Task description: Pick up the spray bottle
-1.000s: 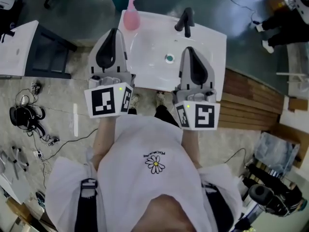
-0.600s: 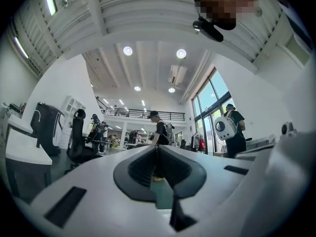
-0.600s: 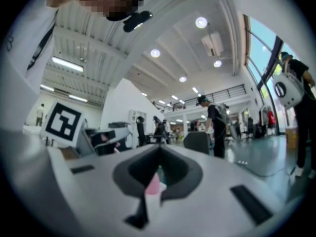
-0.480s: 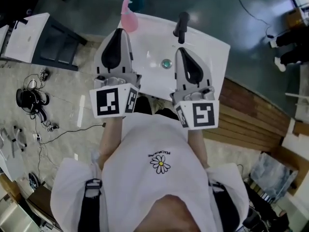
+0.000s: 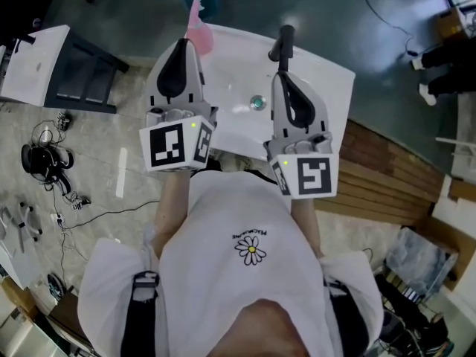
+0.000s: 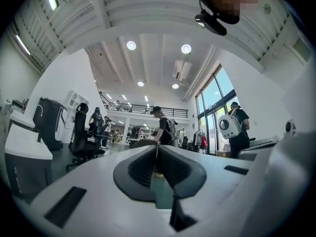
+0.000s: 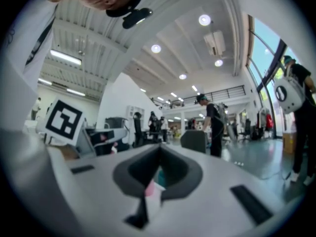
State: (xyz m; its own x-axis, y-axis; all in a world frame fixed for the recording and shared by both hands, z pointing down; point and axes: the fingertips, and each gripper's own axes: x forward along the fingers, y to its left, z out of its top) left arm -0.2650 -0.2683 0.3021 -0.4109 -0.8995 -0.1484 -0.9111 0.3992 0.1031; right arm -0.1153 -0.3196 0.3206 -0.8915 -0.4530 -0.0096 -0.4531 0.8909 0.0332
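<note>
Both grippers have edged forward over the white bench [image 5: 327,73]. The left gripper [image 5: 181,47] now noses just beside the pink spray bottle [image 5: 199,30], which stands upright at the bench's 11 o'clock corner. 1 second ago a clear gap lay between them. Its jaws are pressed together and empty, as are those of the right gripper [image 5: 286,79]. They must open before any grasp.

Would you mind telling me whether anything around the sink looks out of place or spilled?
Nothing stands out: the pink spray bottle sits on the far left corner of the white sink, close to its edge, and no spill shows.
</note>
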